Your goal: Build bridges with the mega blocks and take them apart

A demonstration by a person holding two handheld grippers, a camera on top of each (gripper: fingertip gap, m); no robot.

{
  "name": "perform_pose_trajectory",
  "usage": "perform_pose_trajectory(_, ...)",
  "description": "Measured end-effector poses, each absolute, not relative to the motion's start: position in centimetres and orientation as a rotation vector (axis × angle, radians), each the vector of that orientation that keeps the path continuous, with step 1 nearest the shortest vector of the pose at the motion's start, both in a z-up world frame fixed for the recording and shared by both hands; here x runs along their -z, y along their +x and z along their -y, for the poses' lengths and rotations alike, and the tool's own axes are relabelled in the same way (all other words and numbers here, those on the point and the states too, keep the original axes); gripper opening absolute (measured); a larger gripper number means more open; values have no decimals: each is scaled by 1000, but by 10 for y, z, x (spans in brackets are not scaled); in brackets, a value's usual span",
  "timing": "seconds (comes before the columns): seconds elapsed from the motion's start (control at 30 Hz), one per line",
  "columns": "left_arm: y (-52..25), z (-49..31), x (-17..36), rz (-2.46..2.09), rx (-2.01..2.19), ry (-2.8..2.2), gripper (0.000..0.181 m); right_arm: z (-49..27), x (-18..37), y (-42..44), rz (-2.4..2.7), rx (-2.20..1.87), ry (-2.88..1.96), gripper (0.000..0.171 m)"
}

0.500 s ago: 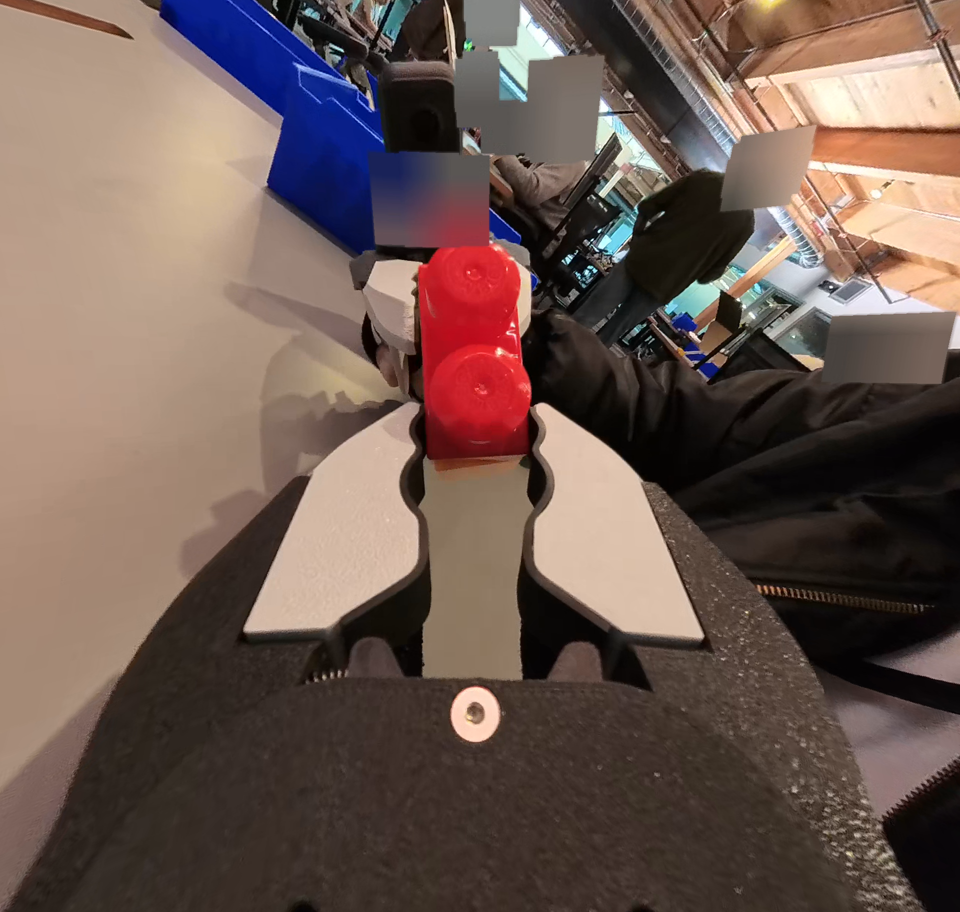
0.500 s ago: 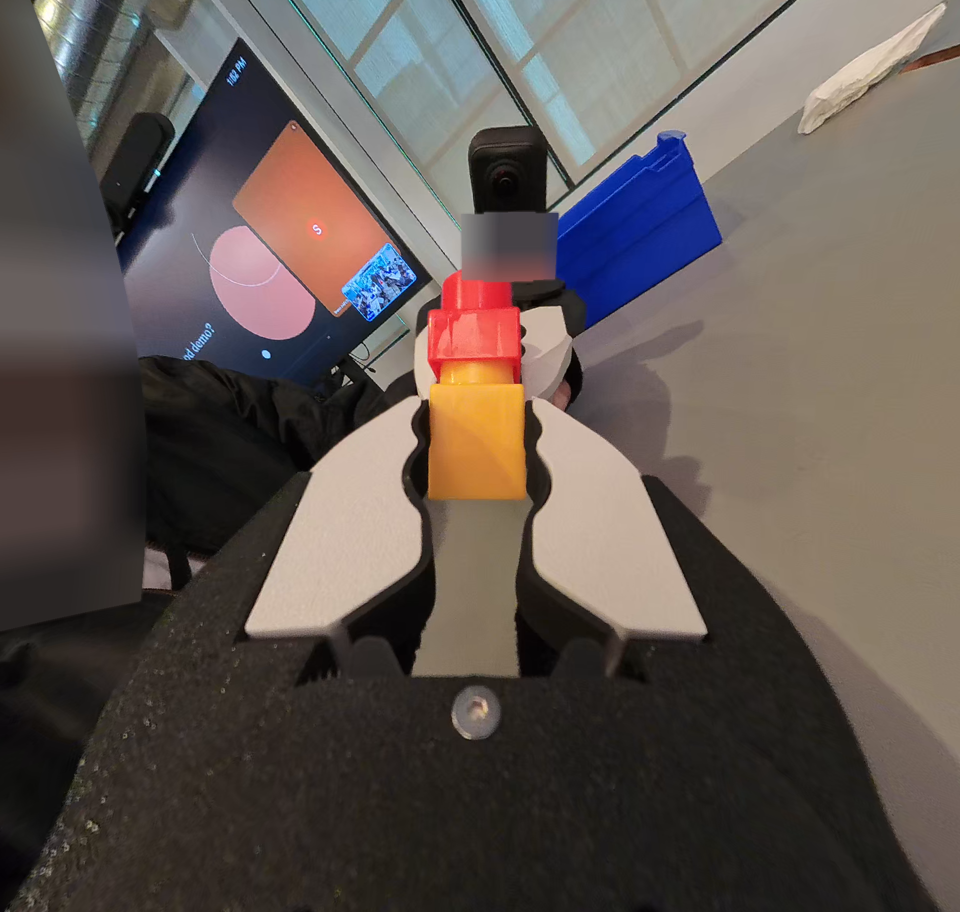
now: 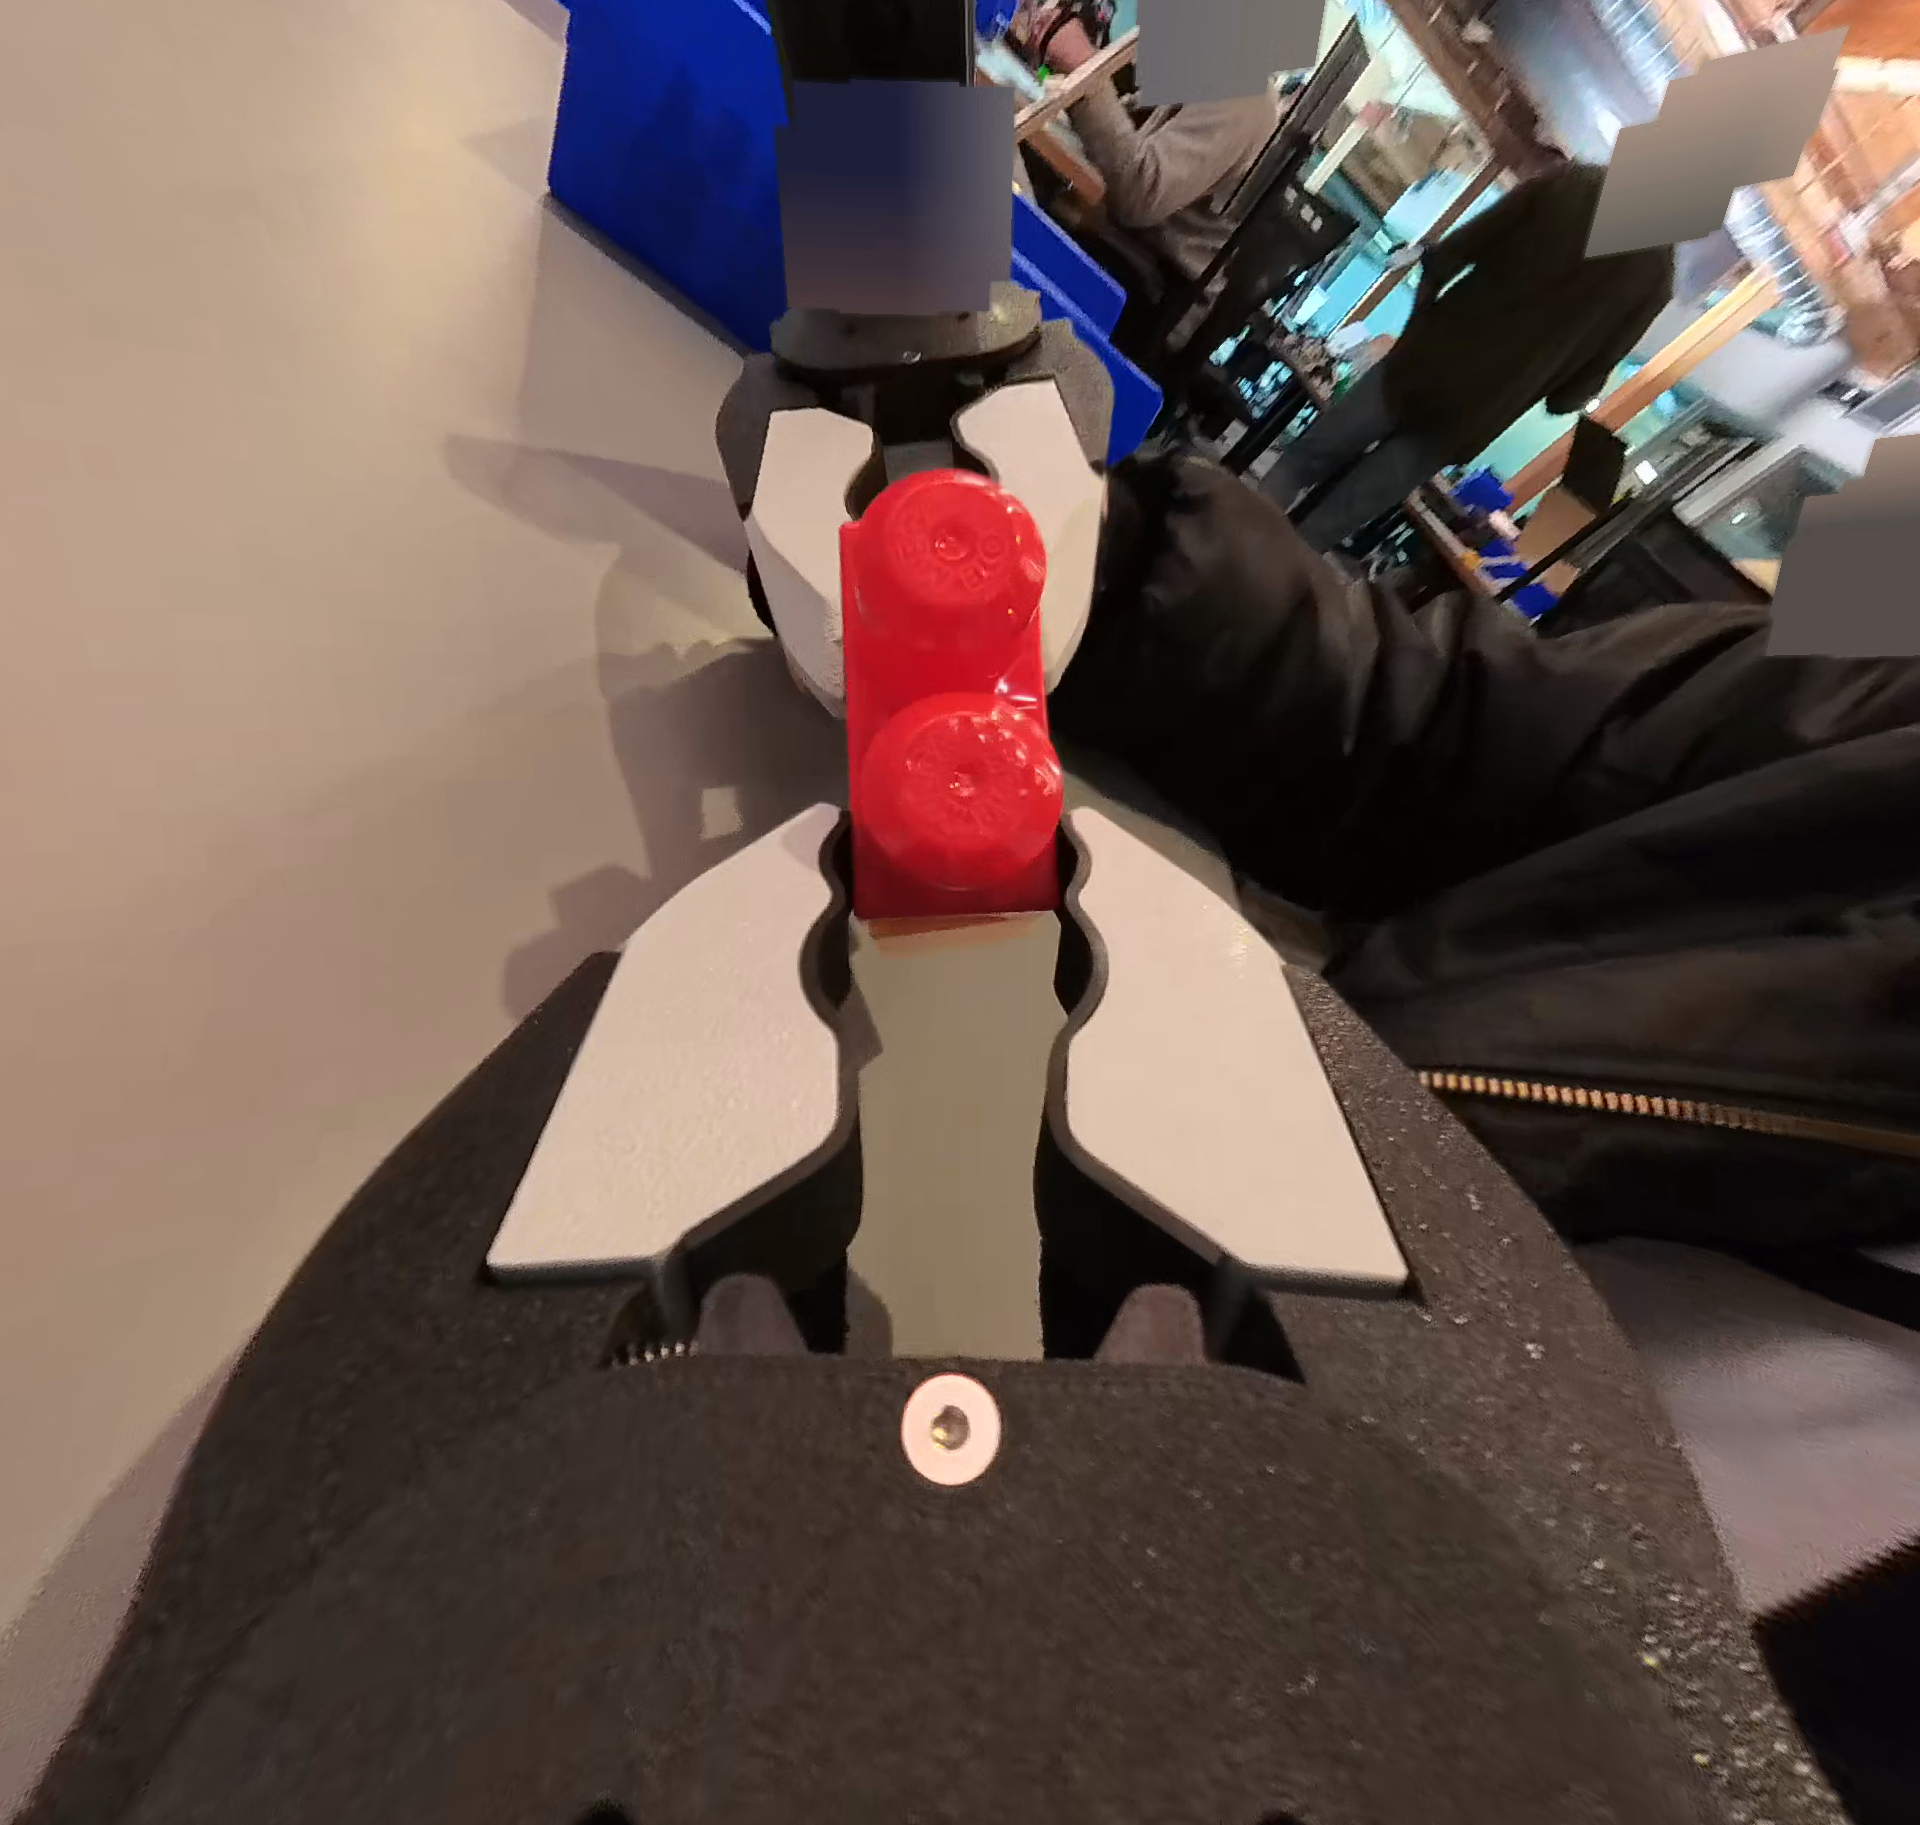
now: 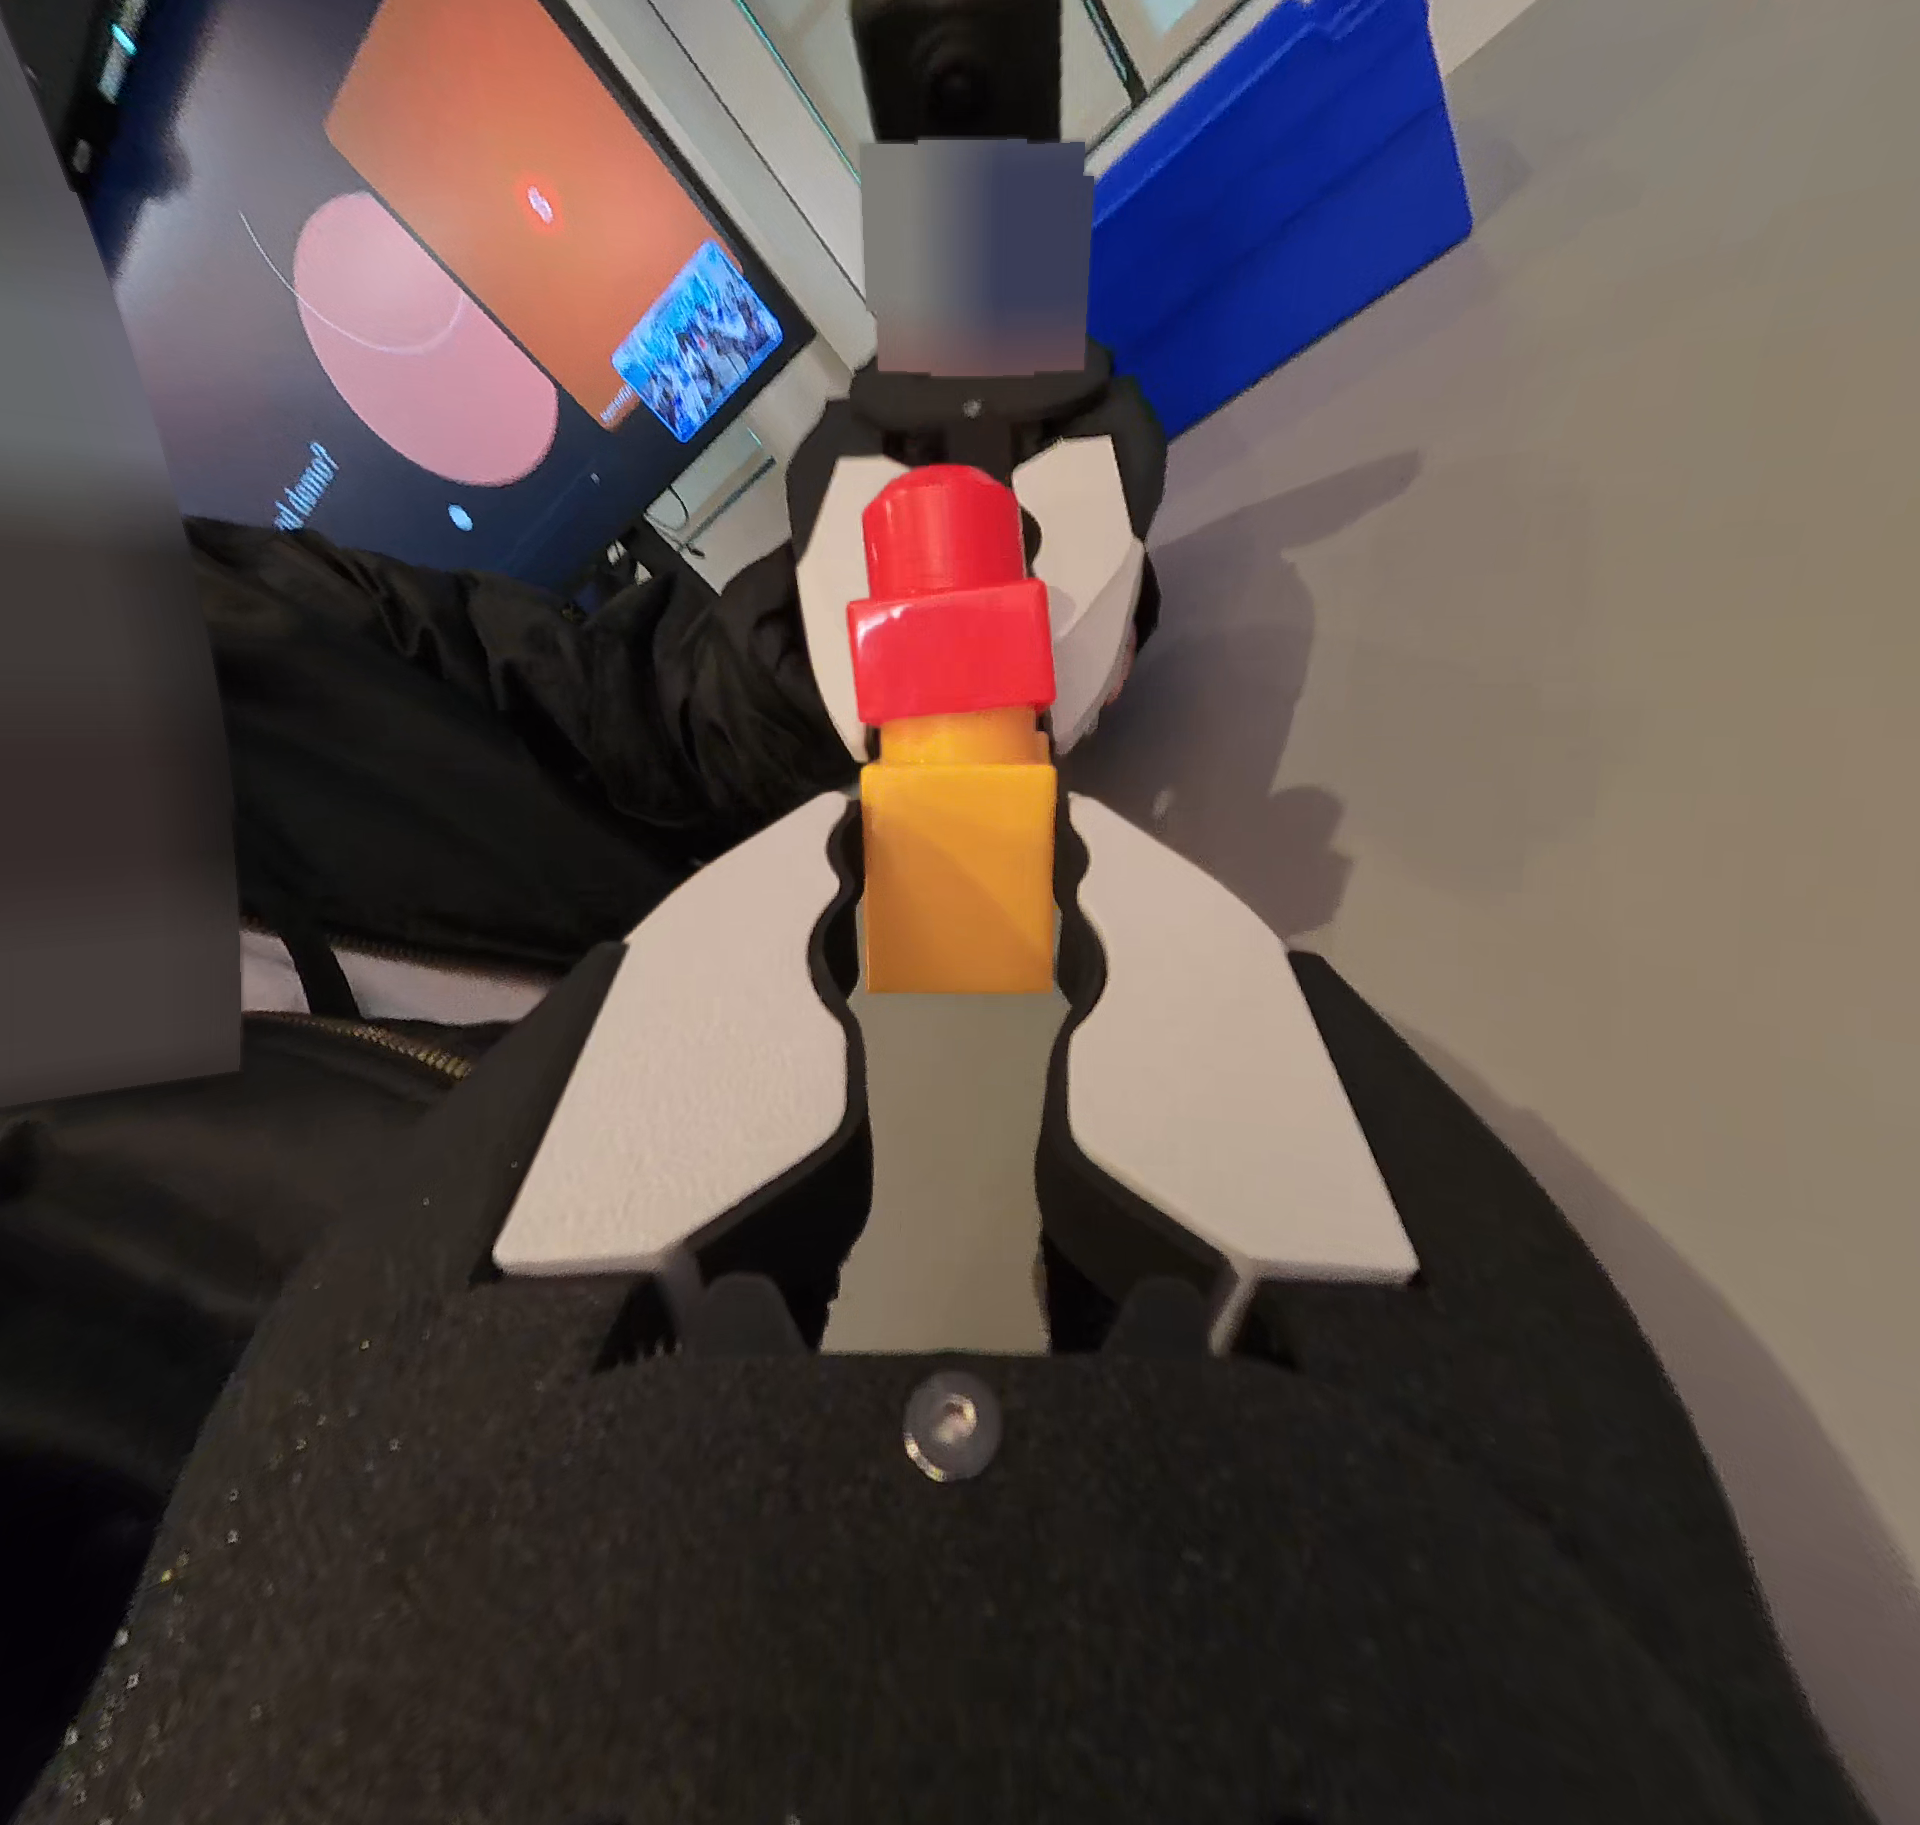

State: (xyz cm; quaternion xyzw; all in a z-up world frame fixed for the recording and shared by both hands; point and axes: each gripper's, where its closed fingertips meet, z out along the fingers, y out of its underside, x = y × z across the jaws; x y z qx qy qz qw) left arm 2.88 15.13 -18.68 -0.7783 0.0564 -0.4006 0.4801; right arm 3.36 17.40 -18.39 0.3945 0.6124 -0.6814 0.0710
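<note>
Left gripper (image 3: 951, 840) clamps red block (image 3: 945, 715) – right gripper (image 4: 956, 840) clamps yellow block (image 4: 956, 882), studs joined.

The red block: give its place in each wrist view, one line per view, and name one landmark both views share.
Left wrist view: the red block sits at centre, studs facing the camera, clamped between the left gripper fingers.
Right wrist view: the red block sits centre, above the yellow block held by the right gripper.
Shared landmark: the blue bin.

red two-stud block (image 3: 951, 726) atop yellow block (image 4: 956, 882), midair
</note>
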Motion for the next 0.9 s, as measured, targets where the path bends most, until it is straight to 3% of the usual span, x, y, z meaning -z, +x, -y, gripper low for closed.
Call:
perform_pose_trajectory(0.27,38,-150,199,-200,934,-1974,37,-180,200,42,-1969,1942,1220,35)
perform_pose_trajectory(0.57,38,-147,168,-113,1109,-1803,36,-174,165,38,-1765,2132,1170,34)
perform_pose_trajectory(0.9,44,-150,182,-110,1116,-1856,36,-180,162,35,-1795,2124,1262,34)
